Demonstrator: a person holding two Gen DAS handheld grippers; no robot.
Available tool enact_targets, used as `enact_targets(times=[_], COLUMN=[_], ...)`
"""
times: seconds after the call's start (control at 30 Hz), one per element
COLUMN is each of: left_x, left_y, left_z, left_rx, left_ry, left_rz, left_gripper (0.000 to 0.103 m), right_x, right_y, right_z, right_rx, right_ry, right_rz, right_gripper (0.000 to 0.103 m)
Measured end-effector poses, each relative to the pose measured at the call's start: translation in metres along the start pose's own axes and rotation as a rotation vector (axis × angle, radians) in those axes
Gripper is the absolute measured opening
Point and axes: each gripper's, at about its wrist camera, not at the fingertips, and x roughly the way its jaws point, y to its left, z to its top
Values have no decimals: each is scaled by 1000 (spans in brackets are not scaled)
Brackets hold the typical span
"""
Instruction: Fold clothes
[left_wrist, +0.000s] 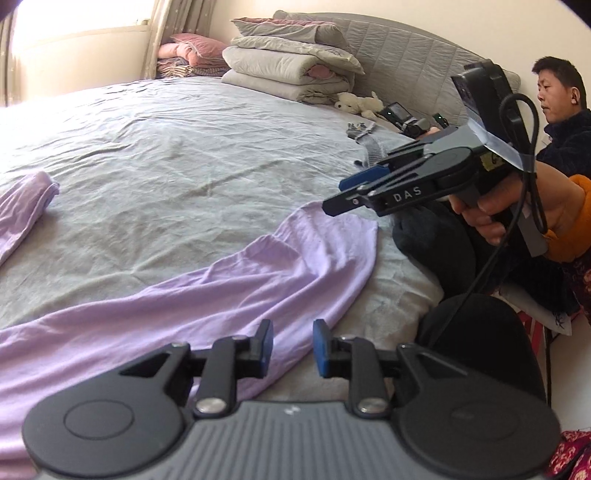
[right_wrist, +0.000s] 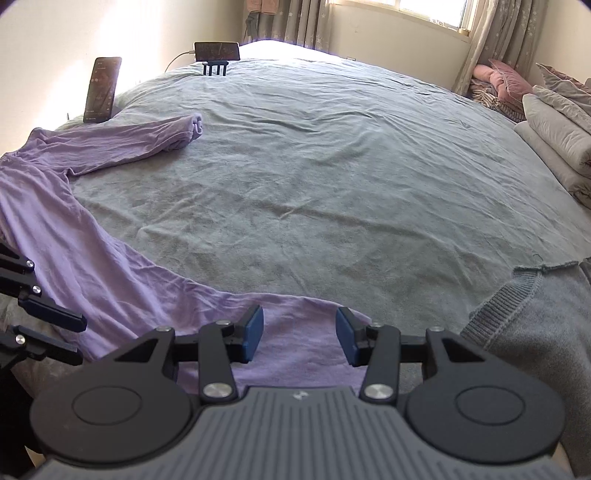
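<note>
Both grippers hang parted and empty above the near edge of a wide bed (right_wrist: 295, 177), where a lilac long-sleeved top (right_wrist: 74, 236) lies spread along the rumpled grey sheet. Seen from its own camera, the left gripper (left_wrist: 293, 347) has its blue pads a modest gap apart, poised just over a band of lilac cloth with nothing pinched between them; the right gripper (right_wrist: 300, 338) stands wider, its pads framing the garment's near edge without visibly touching it. From the left wrist view the right gripper (left_wrist: 341, 194) also shows side-on in a person's hand (left_wrist: 517, 210), its tips close above a lilac corner. One sleeve (right_wrist: 147, 142) stretches away across the sheet, its cuff bunched; the body runs in creased swathes back toward the grippers. By its drape and fine wrinkles the fabric looks thin, light and limp, likely to sag, stretch and slide on the sheet rather than hold a crease, so it would best be taken at a hem, shoulder seam or cuff, where doubled layers give the pads something to bite. A grey knitted garment (right_wrist: 535, 332) lies just beside the right gripper, and folded quilts (left_wrist: 291, 62) are stacked by the headboard.
</note>
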Motion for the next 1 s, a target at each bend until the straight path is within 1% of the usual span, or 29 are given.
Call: enact_targets(times=[0.07, 0.27, 0.47, 0.57, 0.73, 0.83, 0.9, 0.93, 1.0], left_x=[-8, -38, -69, -84, -107, -121, -130, -134, -141], left_y=[8, 33, 58, 70, 84, 89, 95, 99, 106], left_z=[-3, -24, -44, -54, -70, -80, -88, -91, -97], left_rx=[-27, -147, -268, -329, -442, -475, -522, -548, -600], left_ry=[-7, -26, -45, -54, -102, -122, -142, -154, -179], left_rz=[31, 172, 313, 384, 463, 542, 558, 560, 564], left_gripper=[25, 28, 32, 34, 34, 34, 34, 34, 34], right_x=[2, 7, 7, 7, 8, 9, 8, 8, 8], right_y=[10, 45, 85, 104, 136, 159, 174, 181, 194], right_z=[2, 6, 10, 14, 18, 17, 17, 16, 15], right_rx=[-15, -71, -133, -156, -177, -219, -256, -276, -317], right_ry=[-6, -30, -68, -91, -131, -148, -158, -162, -168], right_rz=[33, 113, 217, 247, 322, 368, 402, 424, 464], right_gripper=[48, 48, 48, 48, 48, 48, 46, 43, 39])
